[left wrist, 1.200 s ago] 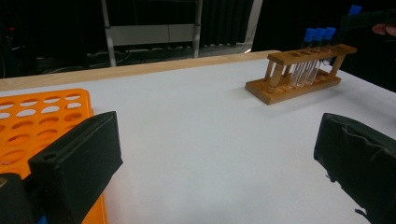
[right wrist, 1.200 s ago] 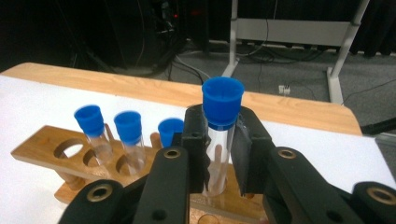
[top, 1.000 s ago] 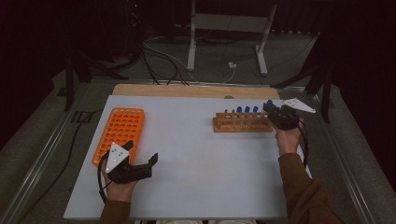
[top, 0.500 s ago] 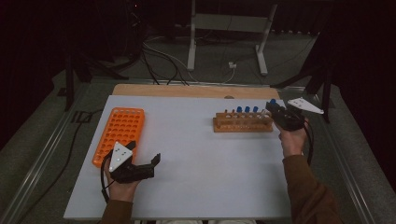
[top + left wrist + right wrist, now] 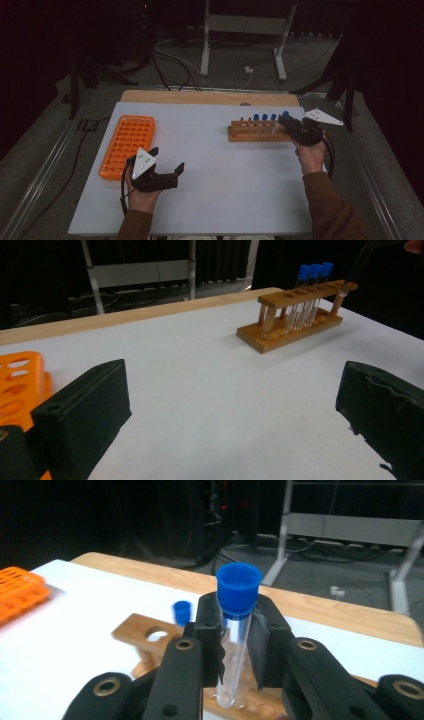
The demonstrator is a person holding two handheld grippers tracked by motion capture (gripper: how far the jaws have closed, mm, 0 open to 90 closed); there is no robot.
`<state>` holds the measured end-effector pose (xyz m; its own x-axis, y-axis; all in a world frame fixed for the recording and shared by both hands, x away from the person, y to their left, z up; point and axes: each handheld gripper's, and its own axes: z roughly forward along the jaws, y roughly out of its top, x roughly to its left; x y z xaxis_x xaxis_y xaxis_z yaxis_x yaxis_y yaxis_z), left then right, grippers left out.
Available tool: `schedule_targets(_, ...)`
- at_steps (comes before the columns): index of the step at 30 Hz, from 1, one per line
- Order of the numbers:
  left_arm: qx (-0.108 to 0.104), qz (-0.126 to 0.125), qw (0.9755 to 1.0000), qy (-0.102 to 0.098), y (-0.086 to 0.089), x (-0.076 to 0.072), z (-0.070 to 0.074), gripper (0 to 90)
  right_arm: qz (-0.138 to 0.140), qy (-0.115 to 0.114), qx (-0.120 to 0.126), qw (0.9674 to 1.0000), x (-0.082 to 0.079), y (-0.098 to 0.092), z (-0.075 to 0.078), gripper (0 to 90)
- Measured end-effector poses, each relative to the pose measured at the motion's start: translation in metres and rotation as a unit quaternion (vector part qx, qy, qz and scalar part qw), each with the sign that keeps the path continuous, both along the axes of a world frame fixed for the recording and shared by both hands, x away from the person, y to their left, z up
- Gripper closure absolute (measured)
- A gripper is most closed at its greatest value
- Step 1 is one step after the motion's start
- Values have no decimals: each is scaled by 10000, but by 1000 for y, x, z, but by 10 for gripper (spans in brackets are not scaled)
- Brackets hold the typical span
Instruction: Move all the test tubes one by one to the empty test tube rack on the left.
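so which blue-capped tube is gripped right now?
The tube clamped in the right gripper, at the wooden rack's right end; the other three stand free.

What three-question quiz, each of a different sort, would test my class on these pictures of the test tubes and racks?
1. True or false: the left tongs hold a tube.
2. Which tongs grip the clear blue-capped test tube? A) left B) right
3. Fill in: the left hand rests nearest the ____ plastic tube rack, away from the brown wooden tube rack on the white table.

Key: 1 false; 2 B; 3 orange.
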<state>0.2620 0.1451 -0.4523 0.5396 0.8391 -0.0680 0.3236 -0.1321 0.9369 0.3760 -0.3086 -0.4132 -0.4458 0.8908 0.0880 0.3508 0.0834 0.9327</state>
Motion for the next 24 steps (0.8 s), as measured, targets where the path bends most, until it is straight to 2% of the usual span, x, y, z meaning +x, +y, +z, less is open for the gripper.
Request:
schedule_targets(11,52,-156,9999,-39,-21,10,2,21,400,186,168,9989,-10,21,-5,769)
schedule_targets(24,105,-312,9995,2,-47,23,0,22,917,367,155,9950,-24,55,-11,768)
